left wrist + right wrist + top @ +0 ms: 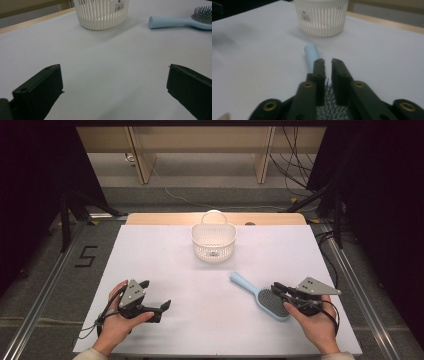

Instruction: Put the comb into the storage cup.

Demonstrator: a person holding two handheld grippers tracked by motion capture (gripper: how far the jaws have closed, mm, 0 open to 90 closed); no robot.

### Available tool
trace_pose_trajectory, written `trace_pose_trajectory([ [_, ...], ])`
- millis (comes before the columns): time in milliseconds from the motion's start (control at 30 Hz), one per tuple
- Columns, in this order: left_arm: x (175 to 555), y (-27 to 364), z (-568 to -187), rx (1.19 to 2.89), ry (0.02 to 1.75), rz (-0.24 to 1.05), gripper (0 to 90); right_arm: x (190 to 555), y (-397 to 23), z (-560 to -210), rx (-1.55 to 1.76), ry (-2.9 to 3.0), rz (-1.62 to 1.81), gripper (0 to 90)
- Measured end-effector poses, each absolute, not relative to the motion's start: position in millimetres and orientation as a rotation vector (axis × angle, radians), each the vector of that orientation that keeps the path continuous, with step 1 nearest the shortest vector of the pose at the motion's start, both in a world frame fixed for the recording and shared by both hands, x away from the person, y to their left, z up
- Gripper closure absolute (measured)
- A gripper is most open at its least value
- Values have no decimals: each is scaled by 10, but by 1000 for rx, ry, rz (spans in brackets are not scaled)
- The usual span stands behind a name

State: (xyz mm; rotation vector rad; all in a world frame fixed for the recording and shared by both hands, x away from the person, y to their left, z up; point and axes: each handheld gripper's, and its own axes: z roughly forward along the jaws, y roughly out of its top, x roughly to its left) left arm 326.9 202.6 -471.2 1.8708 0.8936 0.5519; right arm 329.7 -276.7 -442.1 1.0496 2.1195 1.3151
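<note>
Hairbrush (265, 298) lies on the tabletop (210, 320), nearer than the basket (214, 241). Right hand-held gripper (327, 61) nearly pressed together above its bristles; left hand-held gripper (156, 296) spread wide.

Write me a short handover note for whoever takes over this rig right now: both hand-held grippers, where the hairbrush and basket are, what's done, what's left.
Left hand-held gripper: open, holding nothing, low over the white table at its near left.
Right hand-held gripper: jaws nearly together above the bristle head of the light blue hairbrush; whether they pinch anything I cannot tell.
Hairbrush: lies flat at the near right, handle pointing toward the basket.
White slotted basket: upright at the far middle, apart from the brush.
Done: right gripper brought to the brush.
Left, probably: secure the grip, lift the brush, set it in the basket.
</note>
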Motion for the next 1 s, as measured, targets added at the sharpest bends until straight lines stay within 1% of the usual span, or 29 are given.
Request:
trace_pose_trajectory([
  [33,3269,2025,-4712,1871,893,552,1,3361,-2699,-4403,1097,2162,1289,900],
  [100,3269,2023,-4713,1872,891,553,1,3386,-2670,-4392,1111,2169,1278,900],
  [200,3270,2024,-4715,1871,891,553,2,3563,-2463,-4327,1185,2222,1215,900],
  [267,3269,2023,-4716,1869,893,552,2,3601,-2416,-4324,1200,2228,1210,900],
  [300,3268,2023,-4717,1871,892,551,2,3727,-2272,-4325,1238,2259,1154,900],
  [367,3267,2023,-4717,1872,891,552,2,3772,-2225,-4327,1250,2265,1147,900],
  [400,3266,2024,-4716,1873,891,553,2,3915,-2092,-4325,1287,2287,1098,900],
  [467,3265,2027,-4717,1874,889,552,2,3965,-2052,-4325,1293,2290,1089,900],
  [500,3264,2031,-4721,1876,888,553,5,4110,-1937,-4331,1330,2310,1044,900],
  [567,3264,2033,-4723,1876,887,552,6,4155,-1902,-4337,1343,2314,1032,900],
  [600,3264,2035,-4723,1873,888,550,7,4282,-1806,-4367,1384,2324,995,900],
  [667,3264,2036,-4723,1873,887,550,7,4320,-1777,-4376,1391,2327,976,900],
  [700,3264,2037,-4725,1872,887,550,8,4427,-1706,-4409,1429,2332,931,900],
  [767,3264,2039,-4724,1871,887,550,8,4458,-1686,-4419,1438,2335,915,900],
  [800,3264,2038,-4723,1868,888,548,9,4538,-1634,-4450,1463,2343,877,900],
  [1000,3262,2032,-4720,1870,881,547,12,4662,-1529,-4501,1513,2381,779,900],
])
